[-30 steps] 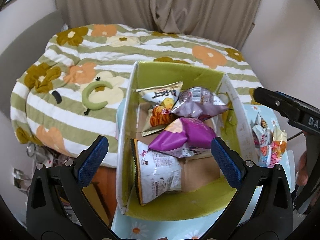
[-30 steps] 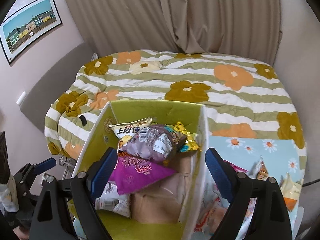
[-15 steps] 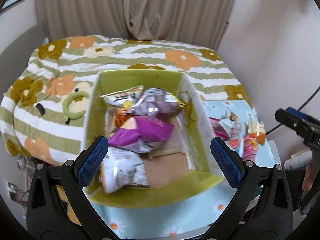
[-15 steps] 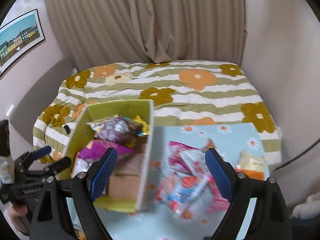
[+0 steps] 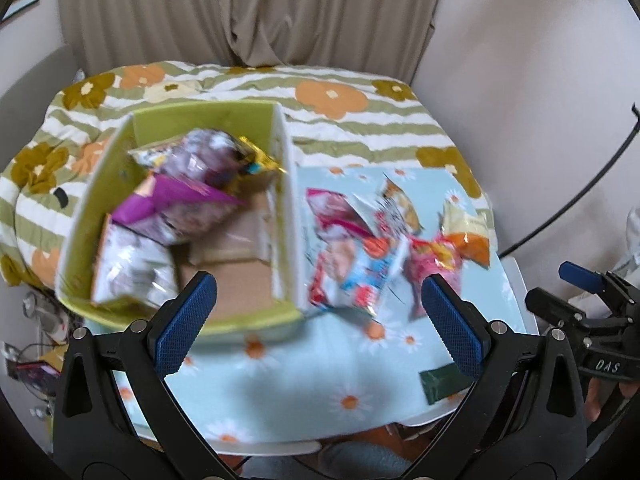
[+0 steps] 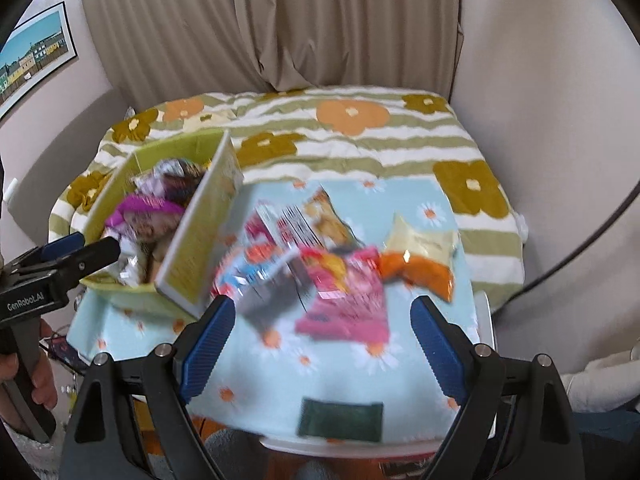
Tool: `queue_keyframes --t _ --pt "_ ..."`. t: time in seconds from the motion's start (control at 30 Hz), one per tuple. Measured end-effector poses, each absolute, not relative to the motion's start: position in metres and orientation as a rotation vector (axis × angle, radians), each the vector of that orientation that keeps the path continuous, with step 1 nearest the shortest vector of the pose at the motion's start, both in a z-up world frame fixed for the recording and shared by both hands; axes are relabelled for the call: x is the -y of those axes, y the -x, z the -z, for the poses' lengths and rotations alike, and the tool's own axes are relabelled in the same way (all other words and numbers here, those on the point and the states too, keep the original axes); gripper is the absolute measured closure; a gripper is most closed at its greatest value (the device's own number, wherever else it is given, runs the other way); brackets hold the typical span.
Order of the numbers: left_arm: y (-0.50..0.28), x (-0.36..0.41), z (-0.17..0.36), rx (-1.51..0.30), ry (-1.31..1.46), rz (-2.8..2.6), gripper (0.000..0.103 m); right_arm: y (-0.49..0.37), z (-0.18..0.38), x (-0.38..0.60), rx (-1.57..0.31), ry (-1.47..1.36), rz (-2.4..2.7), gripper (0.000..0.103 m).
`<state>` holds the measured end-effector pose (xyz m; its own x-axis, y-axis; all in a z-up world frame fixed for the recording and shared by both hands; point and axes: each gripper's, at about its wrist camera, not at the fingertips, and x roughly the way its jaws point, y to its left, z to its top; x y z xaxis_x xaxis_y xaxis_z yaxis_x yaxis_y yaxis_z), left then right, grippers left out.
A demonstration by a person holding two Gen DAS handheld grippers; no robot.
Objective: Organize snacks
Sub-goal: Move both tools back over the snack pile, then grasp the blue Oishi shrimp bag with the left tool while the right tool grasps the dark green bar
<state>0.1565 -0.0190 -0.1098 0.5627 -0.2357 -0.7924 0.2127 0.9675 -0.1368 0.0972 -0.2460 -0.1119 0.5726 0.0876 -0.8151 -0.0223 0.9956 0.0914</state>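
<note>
A green cardboard box stands on the left of a small table and holds several snack bags, among them a purple one. Loose snack bags lie in a pile to its right, with a pink bag and an orange-and-cream bag. A dark green packet lies at the table's front edge. My left gripper is open and empty above the front of the table. My right gripper is open and empty above the front edge.
The table has a light blue daisy cloth. Behind it is a bed with a green-striped floral cover. Curtains and walls close the back. A black cable hangs at the right.
Both grippers have pulled back and swung right, away from the box. The loose snack pile and the table's front edge have come into view. Both stay open.
</note>
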Motion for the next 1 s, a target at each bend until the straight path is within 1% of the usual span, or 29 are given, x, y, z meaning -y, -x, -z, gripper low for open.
queue_keyframes --t 0.23,0.6,0.87,1.0 --pt "-0.140 0.073 0.140 -0.957 -0.109 0.256 0.001 -0.078 0.152 0.270 -1.049 -0.083 -0.110 0.016" --pt "-0.170 0.119 0.189 -1.023 -0.323 0.293 0.001 -0.061 0.240 0.264 -1.233 -0.128 -0.067 0.016" --pt "-0.194 0.146 0.216 -1.022 -0.514 0.272 0.001 -0.061 0.264 0.256 -1.278 -0.117 -0.023 0.016" --pt "-0.207 0.149 0.229 -1.054 -0.568 0.257 0.002 -0.062 0.268 0.254 -1.290 -0.122 -0.005 0.016"
